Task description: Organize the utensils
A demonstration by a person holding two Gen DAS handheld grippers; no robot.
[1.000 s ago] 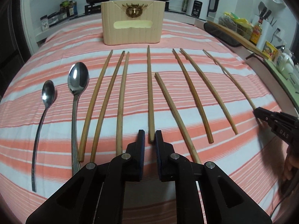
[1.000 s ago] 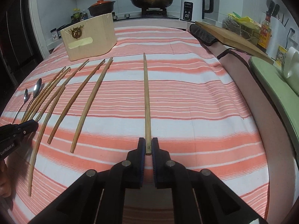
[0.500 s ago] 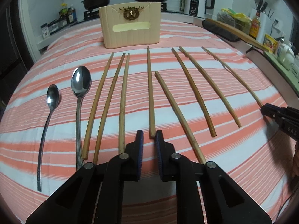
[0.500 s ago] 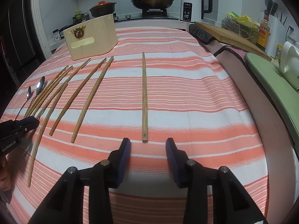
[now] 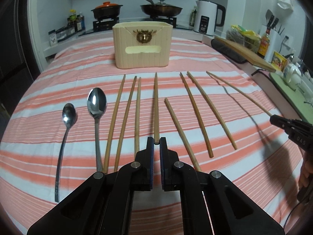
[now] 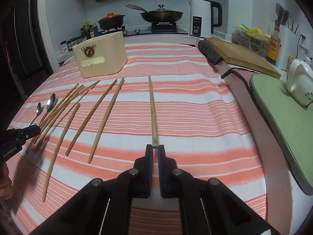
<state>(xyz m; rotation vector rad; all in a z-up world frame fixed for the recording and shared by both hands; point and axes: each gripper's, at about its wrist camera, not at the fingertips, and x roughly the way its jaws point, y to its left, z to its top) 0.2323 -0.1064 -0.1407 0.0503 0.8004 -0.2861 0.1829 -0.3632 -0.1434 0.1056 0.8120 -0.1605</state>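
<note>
Each wooden chopstick is light, stiff and slick (apt to pivot when pinched at its butt end), and the left gripper clenches one at centre frame while the right gripper clenches another over the striped table.

On the desk, striped cloth lies bare between the single chopstick and the right edge, giving open passage. Left of it the chopstick row and two spoons lie close together with narrow gaps. The beige utensil box blocks the far middle. A cutting board and green mat border the right side.
</note>
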